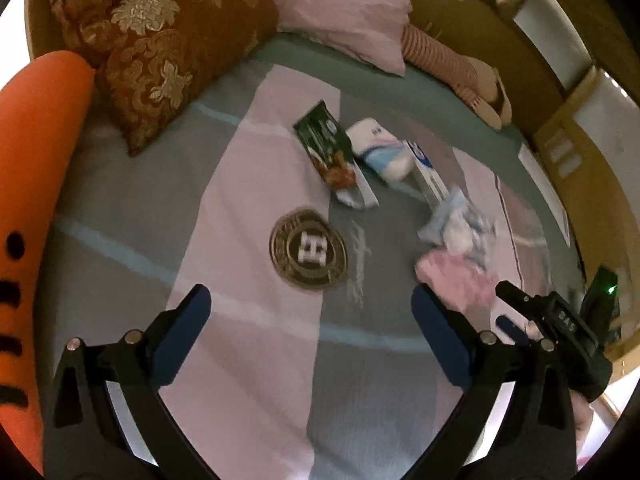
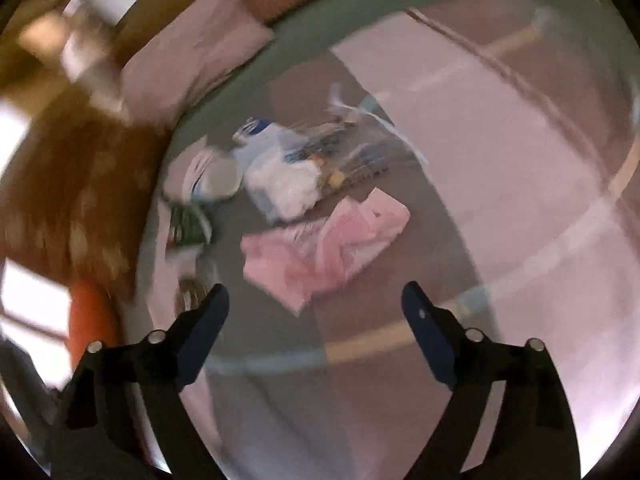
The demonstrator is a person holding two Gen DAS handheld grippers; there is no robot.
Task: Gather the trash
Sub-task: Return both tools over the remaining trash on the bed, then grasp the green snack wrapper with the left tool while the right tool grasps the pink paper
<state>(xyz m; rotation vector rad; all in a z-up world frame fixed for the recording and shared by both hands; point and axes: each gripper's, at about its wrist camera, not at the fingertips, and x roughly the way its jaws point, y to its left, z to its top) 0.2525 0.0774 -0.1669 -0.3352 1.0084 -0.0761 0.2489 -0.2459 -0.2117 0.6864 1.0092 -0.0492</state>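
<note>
Ahead of both grippers, on the bedspread (image 1: pixel 248 360), the trash lies uncollected: a green snack wrapper (image 1: pixel 326 148), a white-and-blue packet (image 1: pixel 380 152), a clear plastic bag (image 2: pixel 352 148) of scraps and a pink bag (image 2: pixel 320 248). The left gripper (image 1: pixel 310 312) stands released, nothing between its pads. The right gripper (image 2: pixel 316 304) is likewise spread and empty, the pink bag just beyond its tips. No item appears gathered; all work remains. Motion blur obscures the right view, labels are unreadable, and no bin is visible.
</note>
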